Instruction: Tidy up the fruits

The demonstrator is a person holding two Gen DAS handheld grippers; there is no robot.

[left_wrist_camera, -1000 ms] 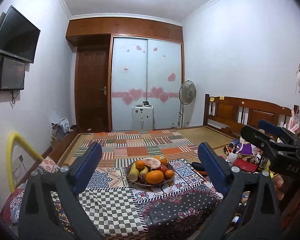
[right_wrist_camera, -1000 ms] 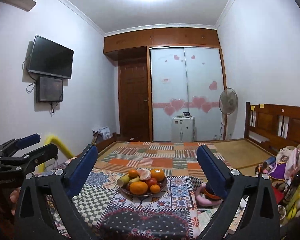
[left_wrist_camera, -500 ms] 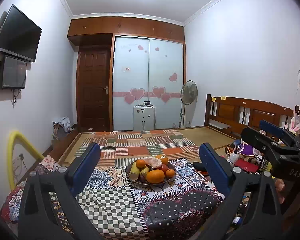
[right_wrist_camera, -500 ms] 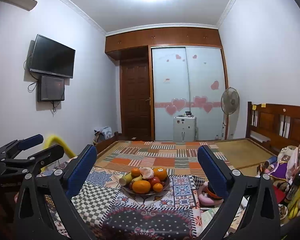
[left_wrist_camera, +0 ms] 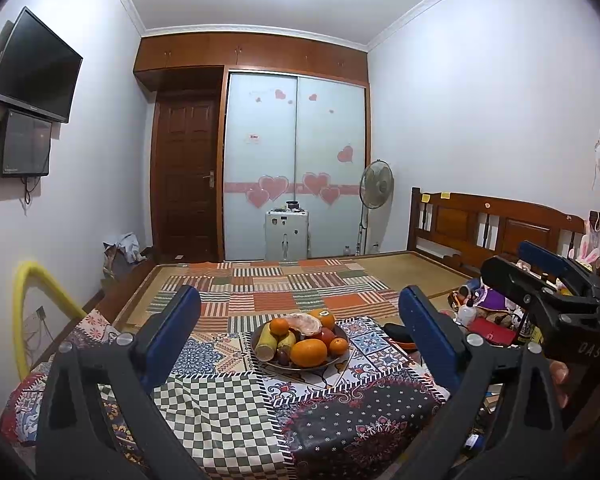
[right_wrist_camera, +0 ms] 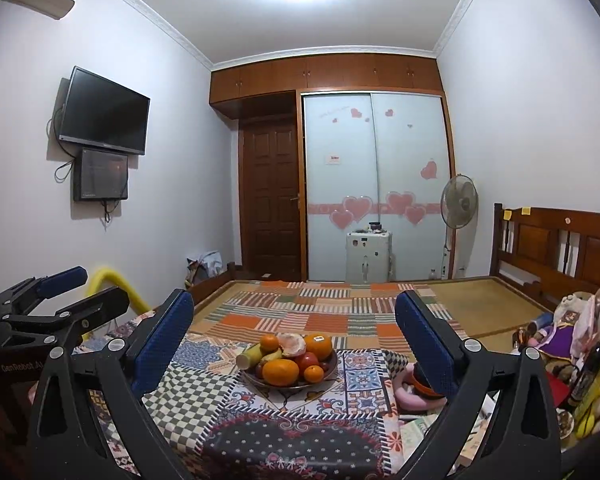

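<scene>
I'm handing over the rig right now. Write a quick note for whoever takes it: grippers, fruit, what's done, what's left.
Left gripper: open, empty, held short of the table.
Right gripper: open, empty, also short of the table.
Fruit: all piled in the fruit bowl on the patterned tablecloth; big orange at the front, banana on the left.
Done: no fruit lies outside the bowl.
Left: probably everything; approach the bowl and start with the front orange.
</scene>
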